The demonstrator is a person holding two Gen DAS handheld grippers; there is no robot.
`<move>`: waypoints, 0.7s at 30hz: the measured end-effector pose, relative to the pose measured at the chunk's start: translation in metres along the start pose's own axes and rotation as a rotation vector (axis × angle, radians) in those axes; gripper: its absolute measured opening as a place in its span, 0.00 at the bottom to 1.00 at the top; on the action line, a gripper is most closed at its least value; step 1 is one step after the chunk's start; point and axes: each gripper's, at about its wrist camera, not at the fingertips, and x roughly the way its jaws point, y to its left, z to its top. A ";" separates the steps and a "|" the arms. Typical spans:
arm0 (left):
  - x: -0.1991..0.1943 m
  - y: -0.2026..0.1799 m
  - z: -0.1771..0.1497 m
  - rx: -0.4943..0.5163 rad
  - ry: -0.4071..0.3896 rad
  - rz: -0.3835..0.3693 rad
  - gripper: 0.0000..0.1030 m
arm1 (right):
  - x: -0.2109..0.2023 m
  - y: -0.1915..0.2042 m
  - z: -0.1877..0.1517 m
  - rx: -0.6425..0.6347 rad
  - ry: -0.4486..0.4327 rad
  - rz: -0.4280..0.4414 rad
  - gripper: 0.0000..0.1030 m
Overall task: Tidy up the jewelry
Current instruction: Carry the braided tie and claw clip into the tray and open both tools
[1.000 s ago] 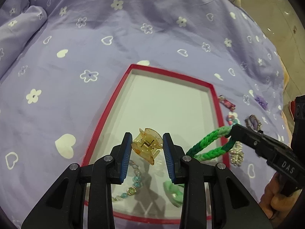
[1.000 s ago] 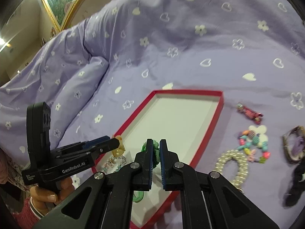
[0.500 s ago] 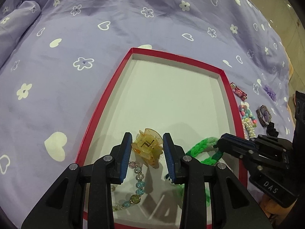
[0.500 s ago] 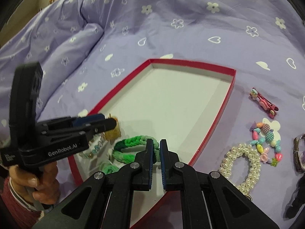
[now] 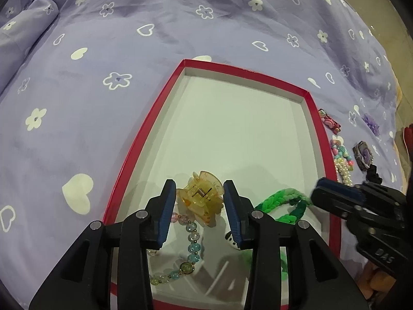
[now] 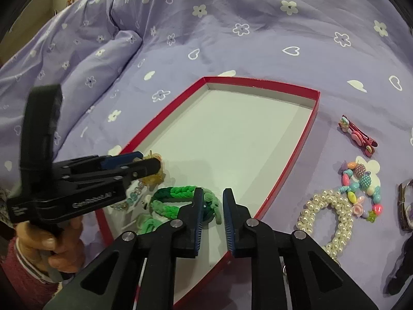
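A red-rimmed tray [image 5: 144, 131] with a white floor lies on the purple bedspread; it also shows in the right wrist view [image 6: 307, 131]. My left gripper [image 5: 200, 202] is low over the tray's near end, jaws slightly apart around a yellow hair claw [image 5: 202, 199], which seems to rest on the tray. My right gripper [image 6: 210, 204] is open, just above a green braided band [image 6: 180, 197] that lies in the tray. A beaded bracelet [image 5: 192, 242] lies below the claw.
To the right of the tray lie a pearl bracelet [image 6: 333, 211], a coloured bead bracelet [image 6: 361, 183], a red hair clip [image 6: 358, 135], a purple watch [image 6: 406, 206] and a dark scrunchie [image 6: 402, 266]. A bedspread fold [image 6: 77, 59] rises at left.
My right gripper lowered the green band into the tray and opened, letting it go. My left gripper lowered the yellow claw to the tray floor and its jaws widened.
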 end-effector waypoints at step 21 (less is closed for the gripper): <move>-0.040 -0.015 -0.009 -0.016 -0.060 0.000 0.57 | -0.094 -0.050 -0.044 0.147 -0.127 -0.059 0.38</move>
